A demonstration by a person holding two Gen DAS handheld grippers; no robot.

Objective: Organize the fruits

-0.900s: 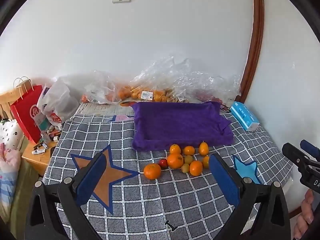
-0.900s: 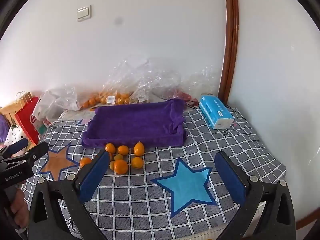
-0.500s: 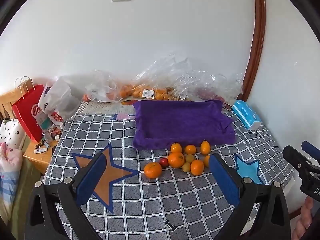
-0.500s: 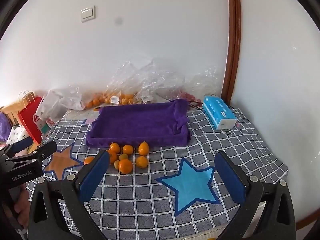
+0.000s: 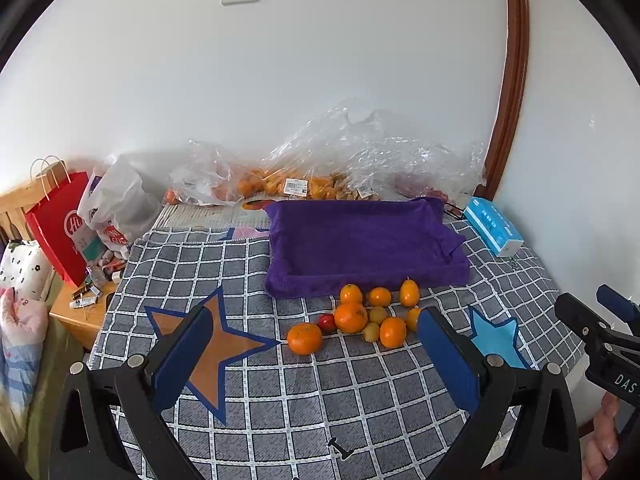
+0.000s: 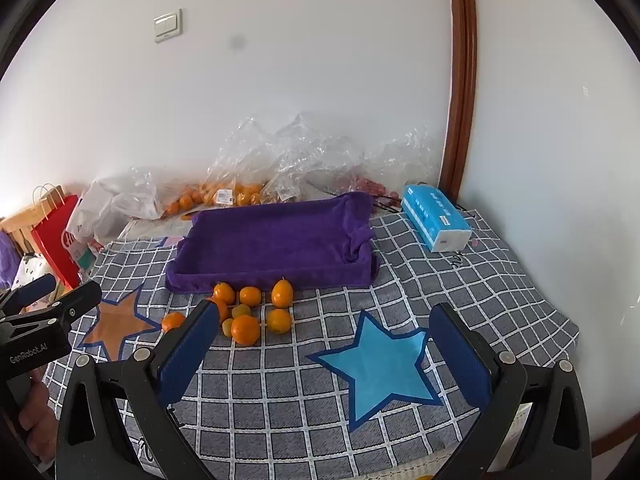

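Several oranges (image 5: pixel 351 317), small yellow fruits (image 5: pixel 371 331) and one red fruit (image 5: pixel 327 322) lie in a cluster on the checked cloth, just in front of an empty purple cloth-lined tray (image 5: pixel 360 240). The cluster (image 6: pixel 245 329) and the tray (image 6: pixel 276 240) also show in the right wrist view. My left gripper (image 5: pixel 316 356) is open and empty, above the cloth in front of the fruit. My right gripper (image 6: pixel 320 344) is open and empty, to the right of the cluster over a blue star.
Clear plastic bags with more fruit (image 5: pixel 296 184) lie along the wall behind the tray. A blue tissue pack (image 6: pixel 436 224) sits at the back right. A red paper bag (image 5: pixel 60 224) and clutter stand past the left edge of the table.
Both grippers have moved a little forward, so the fruit and tray look slightly closer. Both stay open.
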